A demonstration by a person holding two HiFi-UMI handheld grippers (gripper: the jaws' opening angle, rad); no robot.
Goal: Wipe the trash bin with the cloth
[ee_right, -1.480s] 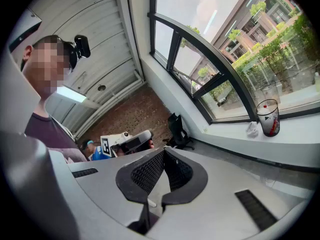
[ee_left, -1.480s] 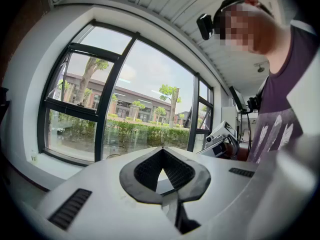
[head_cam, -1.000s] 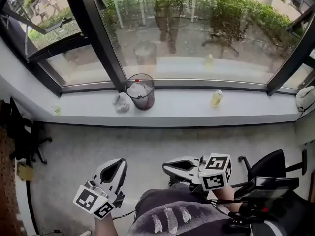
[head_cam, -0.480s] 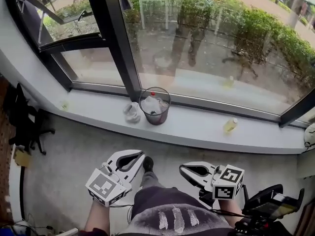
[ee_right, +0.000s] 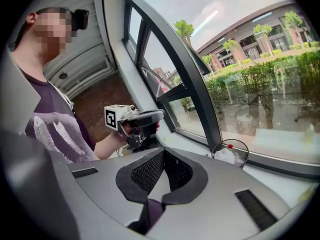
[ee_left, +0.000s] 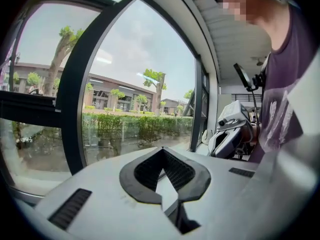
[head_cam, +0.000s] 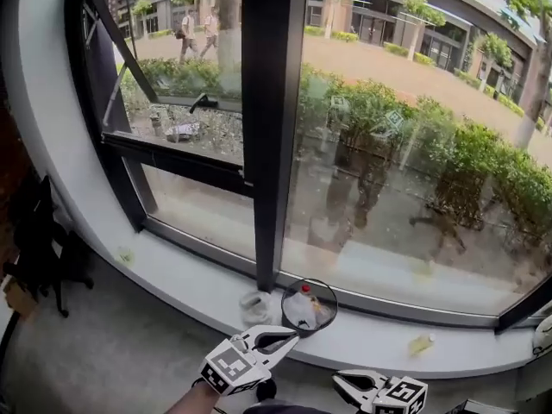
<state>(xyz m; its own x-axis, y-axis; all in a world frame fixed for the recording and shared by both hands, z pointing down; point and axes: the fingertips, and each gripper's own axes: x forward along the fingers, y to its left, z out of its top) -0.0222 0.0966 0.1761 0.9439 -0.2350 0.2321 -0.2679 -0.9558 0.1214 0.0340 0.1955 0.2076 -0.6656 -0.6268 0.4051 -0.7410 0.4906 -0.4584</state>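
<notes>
You've moved nearer the windowsill [head_cam: 371,348]: the trash bin [head_cam: 309,306] now sits just past your left claw [head_cam: 290,339], cloth [head_cam: 256,307] just beside it. Left claw and right claw [head_cam: 339,380] stay pinched together, empty.

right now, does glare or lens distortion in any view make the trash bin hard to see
Head view: wide-angle bowing of the window frame, reflections on the glass, but the trash bin and cloth read clearly, though small. Right gripper view: heavy fisheye, dark corners, trash bin backlit yet sharp. Left gripper view: same fisheye, bright sky, trash bin out of frame.
</notes>
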